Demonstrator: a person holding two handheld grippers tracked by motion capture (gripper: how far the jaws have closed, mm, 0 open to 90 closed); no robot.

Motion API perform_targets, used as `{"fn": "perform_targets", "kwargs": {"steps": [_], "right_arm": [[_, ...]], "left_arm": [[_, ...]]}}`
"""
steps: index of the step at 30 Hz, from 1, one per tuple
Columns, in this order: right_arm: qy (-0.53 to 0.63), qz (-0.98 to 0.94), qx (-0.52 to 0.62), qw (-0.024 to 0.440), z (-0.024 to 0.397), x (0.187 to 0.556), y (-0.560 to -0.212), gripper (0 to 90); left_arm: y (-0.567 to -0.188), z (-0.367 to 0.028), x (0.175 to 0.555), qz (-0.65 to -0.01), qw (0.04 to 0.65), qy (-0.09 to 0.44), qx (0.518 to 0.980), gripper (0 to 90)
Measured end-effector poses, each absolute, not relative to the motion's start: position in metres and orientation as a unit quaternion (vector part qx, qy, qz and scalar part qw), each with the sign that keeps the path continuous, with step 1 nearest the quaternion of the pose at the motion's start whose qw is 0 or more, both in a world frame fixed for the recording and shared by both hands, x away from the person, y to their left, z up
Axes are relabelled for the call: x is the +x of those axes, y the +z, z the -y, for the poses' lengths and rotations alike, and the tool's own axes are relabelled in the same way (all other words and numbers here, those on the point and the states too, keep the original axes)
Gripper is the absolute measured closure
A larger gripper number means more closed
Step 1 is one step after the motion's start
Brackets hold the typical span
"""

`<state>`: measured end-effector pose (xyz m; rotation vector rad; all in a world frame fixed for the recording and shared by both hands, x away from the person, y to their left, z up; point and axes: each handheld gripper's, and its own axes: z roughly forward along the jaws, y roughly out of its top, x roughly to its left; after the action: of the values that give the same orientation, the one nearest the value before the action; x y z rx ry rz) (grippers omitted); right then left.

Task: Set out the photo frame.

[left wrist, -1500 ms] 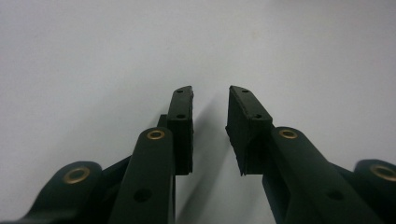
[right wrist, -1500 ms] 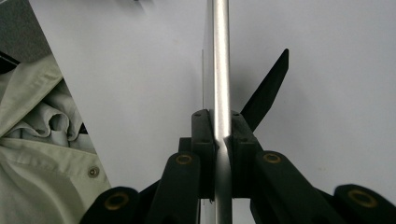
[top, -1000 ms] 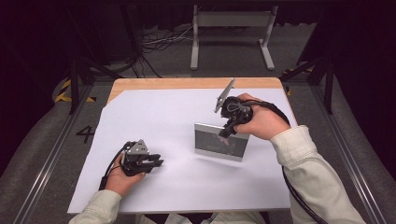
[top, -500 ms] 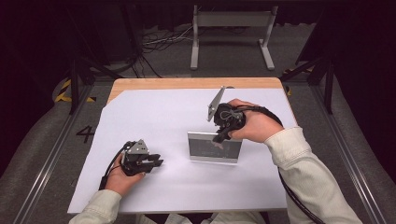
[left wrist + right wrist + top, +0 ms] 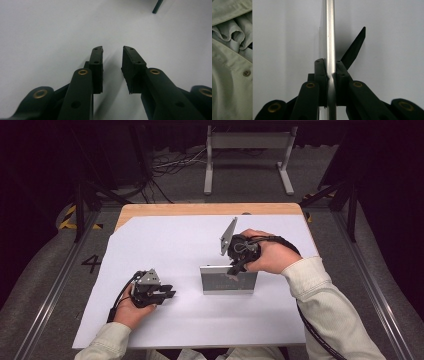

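Observation:
A silver metal plate (image 5: 220,282) stands upright on the white sheet, its flat face toward the person. My right gripper (image 5: 234,269) comes down on its top edge from behind. In the right gripper view the plate (image 5: 329,37) runs edge-on between the jaws, and my right gripper (image 5: 330,72) is shut on it. A black prop (image 5: 356,46) slants off the plate's back. My left gripper (image 5: 167,294) lies low on the sheet at the front left. Its jaws are apart, with nothing between them (image 5: 112,53).
A white sheet (image 5: 165,240) covers most of the wooden table (image 5: 200,209). A pale sleeve (image 5: 229,62) fills the left of the right gripper view. A thin dark piece (image 5: 157,6) lies ahead of the left gripper. A metal stand (image 5: 247,140) sits on the floor beyond the table.
My right gripper has carried the plate left and toward the person, turning it square to the front edge. The left gripper has stayed put.

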<state>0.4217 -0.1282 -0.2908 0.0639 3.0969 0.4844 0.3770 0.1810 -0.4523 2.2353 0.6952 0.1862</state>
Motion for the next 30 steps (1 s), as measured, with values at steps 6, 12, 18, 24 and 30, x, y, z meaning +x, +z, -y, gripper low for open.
{"fn": "perform_targets", "kwargs": {"steps": [6, 12, 18, 24, 30], "right_arm": [[0.156, -0.987, 0.018, 0.018, 0.133, 0.424, -0.293, 81.6], [0.154, -0.987, 0.026, 0.028, 0.134, 0.423, -0.293, 80.3], [0.158, -0.986, 0.043, 0.037, 0.135, 0.426, -0.294, 76.7], [0.184, -0.979, 0.06, 0.059, 0.139, 0.427, -0.293, 55.4], [0.214, -0.972, 0.064, 0.078, 0.141, 0.426, -0.291, 40.8]], "left_arm": [[-0.453, -0.178, 0.378, -0.272, 0.385, 0.073, 0.879, 70.9], [-0.452, -0.177, 0.378, -0.271, 0.387, 0.072, 0.879, 70.6], [-0.452, -0.177, 0.379, -0.271, 0.387, 0.072, 0.879, 70.3], [-0.453, -0.177, 0.379, -0.269, 0.386, 0.072, 0.879, 68.9], [-0.453, -0.176, 0.379, -0.272, 0.388, 0.07, 0.878, 68.7]]}}
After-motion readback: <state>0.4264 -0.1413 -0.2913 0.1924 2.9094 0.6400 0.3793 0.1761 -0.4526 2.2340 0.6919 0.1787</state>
